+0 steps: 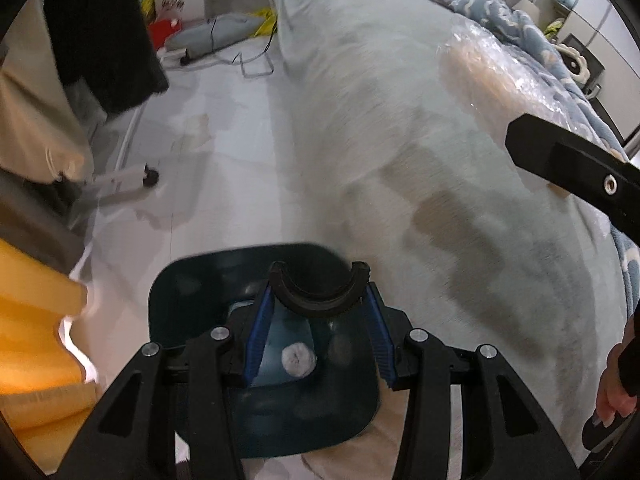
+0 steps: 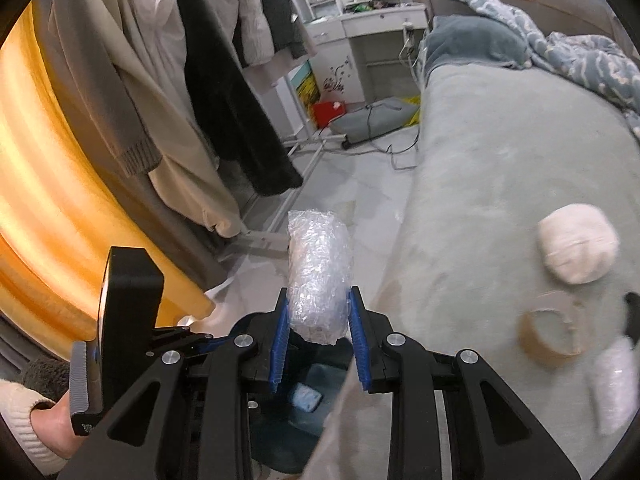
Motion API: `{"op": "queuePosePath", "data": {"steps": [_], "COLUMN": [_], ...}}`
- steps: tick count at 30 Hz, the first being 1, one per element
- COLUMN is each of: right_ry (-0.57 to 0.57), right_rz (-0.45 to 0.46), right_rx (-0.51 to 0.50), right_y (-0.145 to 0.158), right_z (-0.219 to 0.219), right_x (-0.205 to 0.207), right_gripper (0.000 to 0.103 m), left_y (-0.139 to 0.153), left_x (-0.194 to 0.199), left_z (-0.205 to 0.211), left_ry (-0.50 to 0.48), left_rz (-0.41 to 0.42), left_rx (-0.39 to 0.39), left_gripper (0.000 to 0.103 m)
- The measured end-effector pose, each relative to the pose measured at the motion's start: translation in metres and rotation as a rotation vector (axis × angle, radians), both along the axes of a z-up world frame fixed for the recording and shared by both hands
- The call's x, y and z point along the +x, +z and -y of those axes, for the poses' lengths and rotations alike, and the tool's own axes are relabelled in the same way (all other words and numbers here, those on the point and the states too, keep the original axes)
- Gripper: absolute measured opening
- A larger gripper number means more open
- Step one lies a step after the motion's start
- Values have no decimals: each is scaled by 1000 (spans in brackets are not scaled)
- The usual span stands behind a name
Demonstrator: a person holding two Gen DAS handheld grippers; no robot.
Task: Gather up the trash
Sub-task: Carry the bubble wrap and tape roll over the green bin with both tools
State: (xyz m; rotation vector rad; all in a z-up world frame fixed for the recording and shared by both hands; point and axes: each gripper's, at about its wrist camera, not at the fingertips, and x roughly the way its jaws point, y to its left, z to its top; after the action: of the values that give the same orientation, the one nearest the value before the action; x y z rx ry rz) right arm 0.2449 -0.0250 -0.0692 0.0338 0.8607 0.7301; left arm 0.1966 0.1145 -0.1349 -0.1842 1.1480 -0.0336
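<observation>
My left gripper [image 1: 318, 298] is shut on the black curved handle [image 1: 318, 300] of a dark teal trash bin [image 1: 200, 292] held over the floor beside the bed. A white crumpled wad [image 1: 298, 360] lies inside the bin. My right gripper [image 2: 318, 316] is shut on a roll of clear bubble wrap [image 2: 320, 264], held above the bin [image 2: 316, 412], which shows below it. In the left wrist view the bubble wrap [image 1: 492, 68] shows at upper right with the right gripper's finger [image 1: 560, 160].
On the grey bedspread [image 2: 500, 168] lie a white wad [image 2: 576, 248], a brown tape roll [image 2: 552, 328] and a white wrapper [image 2: 616, 388]. Coats hang on a rack [image 2: 192, 92] at left. A yellow curtain [image 2: 48, 208] is at far left. Cables and a grey cushion [image 2: 376, 120] lie on the floor.
</observation>
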Motion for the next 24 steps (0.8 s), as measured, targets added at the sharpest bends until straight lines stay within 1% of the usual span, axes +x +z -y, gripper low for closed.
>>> {"op": "queuePosePath", "data": {"steps": [6, 8, 13, 17, 19, 20, 21, 24], "right_ry": [49, 61, 81, 93, 108, 113, 122, 145], "right_rz": [-26, -36, -61, -88, -101, -105, -115, -138], "right_rx": [-30, -38, -58, -64, -83, -89, -101, -120], "right_y": [-13, -19, -30, -38, -43, -45, -48, -56], "right_z": [-28, -34, -50, -60, -69, -72, -77, -87], "right_x": [-6, -7, -8, -9, -10, -9, -10, -12], "right_gripper": [28, 28, 28, 28, 29, 29, 29, 28], "left_y": [-23, -32, -57, -66, -69, -71, -71, -69], "left_x": [-9, -13, -24, -30, -33, -33, -34, -38], "left_z": [-19, -22, -37, -48, -53, -56, -58, -67], "left_ry": [11, 5, 15, 21, 22, 22, 25, 36], "left_rz": [-94, -129, -232, -276, -289, -295, -299, -298], "left_rx": [-8, 0, -5, 3, 8, 8, 10, 21], "left_gripper": [48, 48, 48, 49, 49, 52, 57, 62]}}
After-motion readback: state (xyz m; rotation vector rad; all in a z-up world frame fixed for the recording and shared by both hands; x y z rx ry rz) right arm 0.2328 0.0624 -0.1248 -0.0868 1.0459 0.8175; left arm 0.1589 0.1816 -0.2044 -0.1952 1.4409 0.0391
